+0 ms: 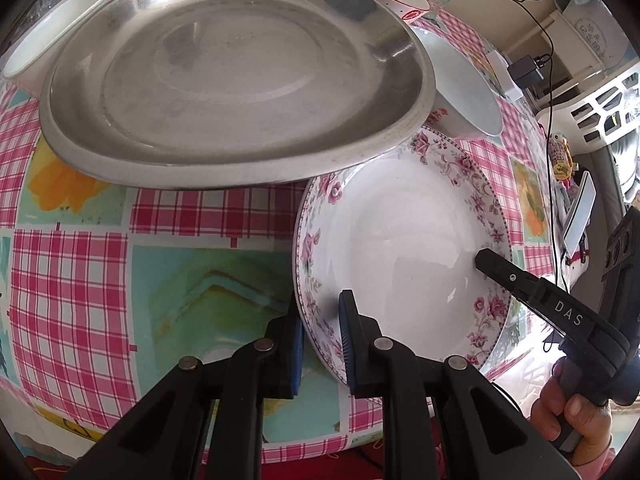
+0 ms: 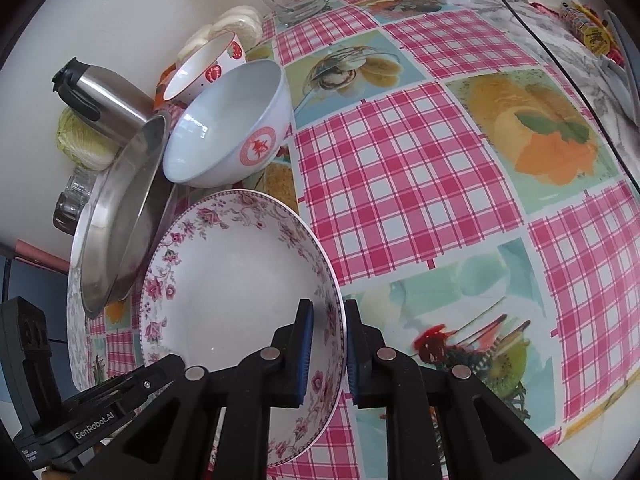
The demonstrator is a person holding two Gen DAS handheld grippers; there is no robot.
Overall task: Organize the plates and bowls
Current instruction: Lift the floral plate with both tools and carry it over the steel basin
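A: Item one, the largest: the table under its pink-checked, fruit-printed oilcloth (image 2: 404, 184). We note the crockery is gathered toward its wall-side edge, which we judge leaves the rest open for sorting.

B: Item two: the round stainless-steel tray (image 1: 224, 80). We record it tilted, its rim overlapping the rim of the round white plate with a pink floral border (image 1: 404, 240). In the right wrist view it leans up toward the steel jug (image 2: 100, 100). We think that overlap is why the plate is taken at its free edges.

A: Item three, that floral plate, near the table's front edge. We see it gripped on two opposite sides of its rim, one gripper to a side. We judge this keeps a wide, shallow dish level while it is handled.

B: Item four: the white bowl with an orange-red emblem (image 2: 232, 124), standing just behind the plate; a smaller strawberry-printed bowl (image 2: 208, 68) behind it, tilted.

A: Item five: the left gripper (image 1: 322, 344), pointing steeply down, narrow, blue pads pinching the rim.

B: Item six: the right gripper (image 2: 328, 352), likewise steep, clamped on the far rim. A hand (image 1: 560, 412) shows at its handle.
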